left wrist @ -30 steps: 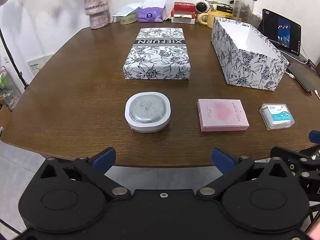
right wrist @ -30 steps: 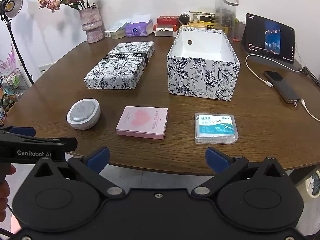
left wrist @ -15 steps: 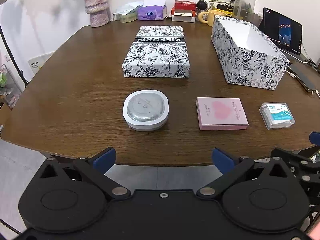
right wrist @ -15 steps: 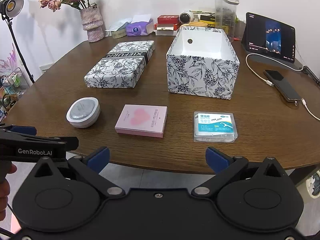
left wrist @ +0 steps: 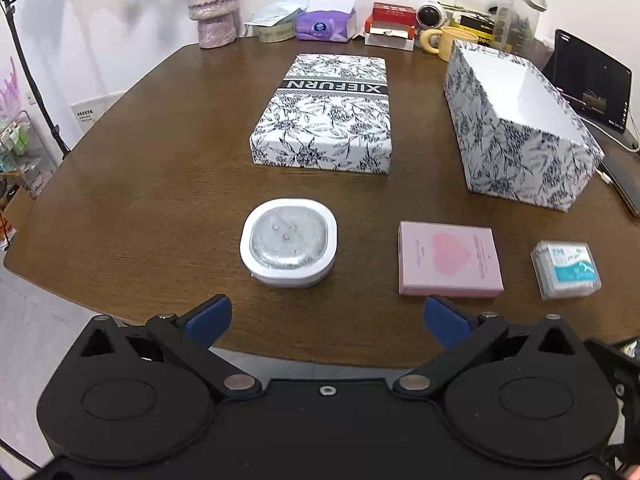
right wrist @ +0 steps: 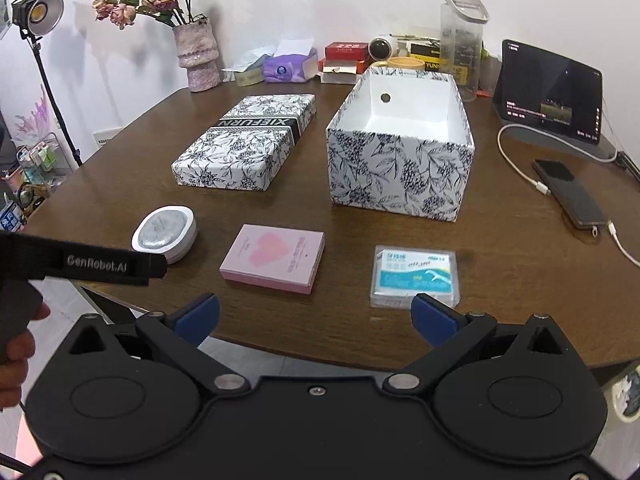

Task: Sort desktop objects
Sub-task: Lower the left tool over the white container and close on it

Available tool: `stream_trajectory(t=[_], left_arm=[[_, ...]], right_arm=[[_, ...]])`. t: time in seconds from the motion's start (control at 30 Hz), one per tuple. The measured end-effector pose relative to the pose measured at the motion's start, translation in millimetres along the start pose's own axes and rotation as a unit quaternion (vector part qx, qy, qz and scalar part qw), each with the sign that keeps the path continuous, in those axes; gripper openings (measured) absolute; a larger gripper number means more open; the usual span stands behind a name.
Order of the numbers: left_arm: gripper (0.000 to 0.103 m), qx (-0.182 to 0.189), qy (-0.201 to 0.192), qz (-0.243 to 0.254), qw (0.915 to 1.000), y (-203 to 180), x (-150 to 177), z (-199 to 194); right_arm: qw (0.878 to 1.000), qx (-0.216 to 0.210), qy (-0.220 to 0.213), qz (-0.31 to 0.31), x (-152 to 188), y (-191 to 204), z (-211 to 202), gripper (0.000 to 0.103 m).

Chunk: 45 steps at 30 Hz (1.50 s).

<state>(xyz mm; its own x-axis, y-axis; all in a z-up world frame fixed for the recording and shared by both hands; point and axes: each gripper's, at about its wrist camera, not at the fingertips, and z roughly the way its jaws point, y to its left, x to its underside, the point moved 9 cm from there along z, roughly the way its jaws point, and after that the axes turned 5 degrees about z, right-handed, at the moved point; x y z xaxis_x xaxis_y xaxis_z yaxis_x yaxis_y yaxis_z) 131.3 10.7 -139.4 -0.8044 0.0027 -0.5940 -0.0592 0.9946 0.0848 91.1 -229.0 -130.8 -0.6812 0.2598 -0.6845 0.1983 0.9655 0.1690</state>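
Both hand-held grippers, left (left wrist: 326, 316) and right (right wrist: 314, 314), hang wide open and empty at the counter (left wrist: 160, 200) edge; the first pick seems next, likely floss box (right wrist: 414, 276) into open box (right wrist: 400, 176).

Round case (left wrist: 289, 247): you see white rim, grey lid, flat, leftmost.
Pink box (left wrist: 450, 258): heart print, flat, middle.
Floss pack (left wrist: 566, 263): clear, rightmost.
Open floral box (right wrist: 401, 145): upright, behind them.
Floral lid (left wrist: 326, 114): flat, left of it.

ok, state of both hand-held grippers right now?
Left hand-held gripper: open, holding nothing.
Right hand-held gripper: open, holding nothing.
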Motion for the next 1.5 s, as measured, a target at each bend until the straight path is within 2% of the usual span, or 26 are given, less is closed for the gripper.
stream_trajectory(t=[0.37,0.63,1.0,1.5], left_arm=[[0.103,-0.023,0.003,-0.001,0.9997,6.2,-27.7,22.7],[0.103,-0.023,0.027,0.002,0.9994,13.3,-42.0,59.3],[0.103,-0.015,0.077,0.009,0.9969,22.9,-41.1,99.4],[0.102,-0.006,0.119,0.014,0.9928,24.3,-36.5,118.3]], right_arm=[[1.000,-0.004,-0.001,-0.002,-13.8,-11.9,15.7,0.103],[1.000,0.006,0.006,0.003,-26.1,-17.4,41.6,0.103],[0.999,0.020,0.026,0.013,-35.2,-21.6,68.2,0.103],[0.999,0.030,0.033,0.017,-40.3,-24.5,78.6,0.103]])
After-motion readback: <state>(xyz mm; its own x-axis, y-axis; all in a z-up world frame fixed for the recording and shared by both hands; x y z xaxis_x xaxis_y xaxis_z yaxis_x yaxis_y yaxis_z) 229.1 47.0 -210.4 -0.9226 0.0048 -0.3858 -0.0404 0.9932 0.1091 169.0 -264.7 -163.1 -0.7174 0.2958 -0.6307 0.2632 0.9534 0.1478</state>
